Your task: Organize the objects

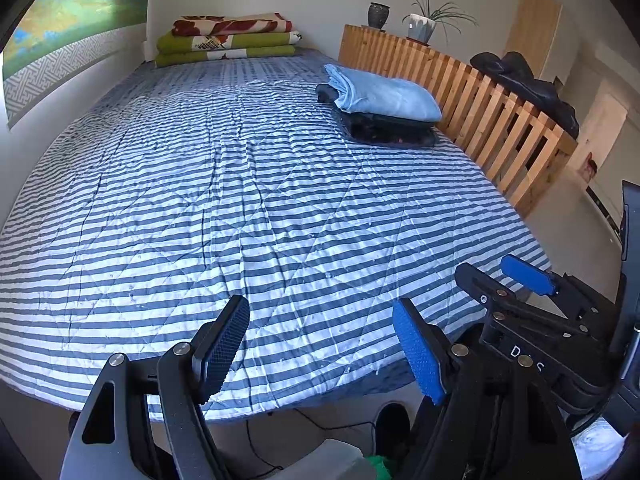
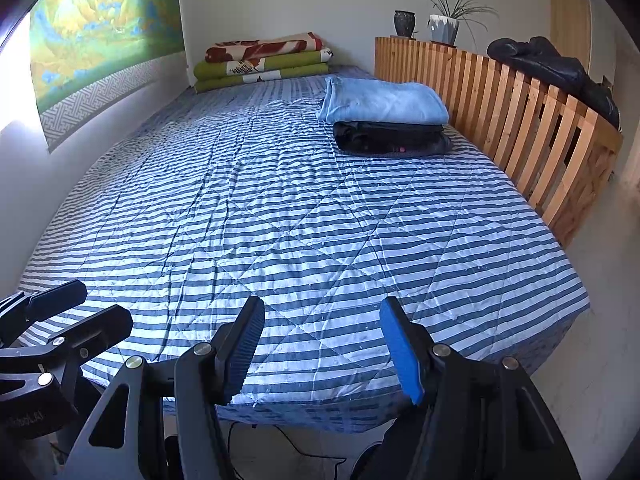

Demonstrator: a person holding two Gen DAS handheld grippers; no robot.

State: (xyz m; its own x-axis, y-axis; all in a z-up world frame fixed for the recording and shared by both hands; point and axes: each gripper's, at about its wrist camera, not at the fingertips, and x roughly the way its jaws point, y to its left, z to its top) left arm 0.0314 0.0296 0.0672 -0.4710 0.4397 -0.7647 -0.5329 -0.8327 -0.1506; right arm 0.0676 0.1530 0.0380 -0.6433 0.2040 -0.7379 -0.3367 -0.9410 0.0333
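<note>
I hold left gripper [image 1: 320, 348] and right gripper [image 2: 320, 348] at bed foot, both jaws apart, empty. Folded light-blue blanket [image 2: 384, 102] atop dark folded stack [image 2: 390, 140], far right by wooden rail [image 2: 532, 120]. Looks soft, light, floppy; I'd pinch folded edge. Long axis crosswise.

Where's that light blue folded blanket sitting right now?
In both views the light blue blanket lies on a dark folded garment, on the bed's far right side beside the wooden slatted rail.

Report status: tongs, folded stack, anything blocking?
Left tongs open, empty. Right tongs open, empty. Folded stack untouched on bed. Nothing blocking.
</note>
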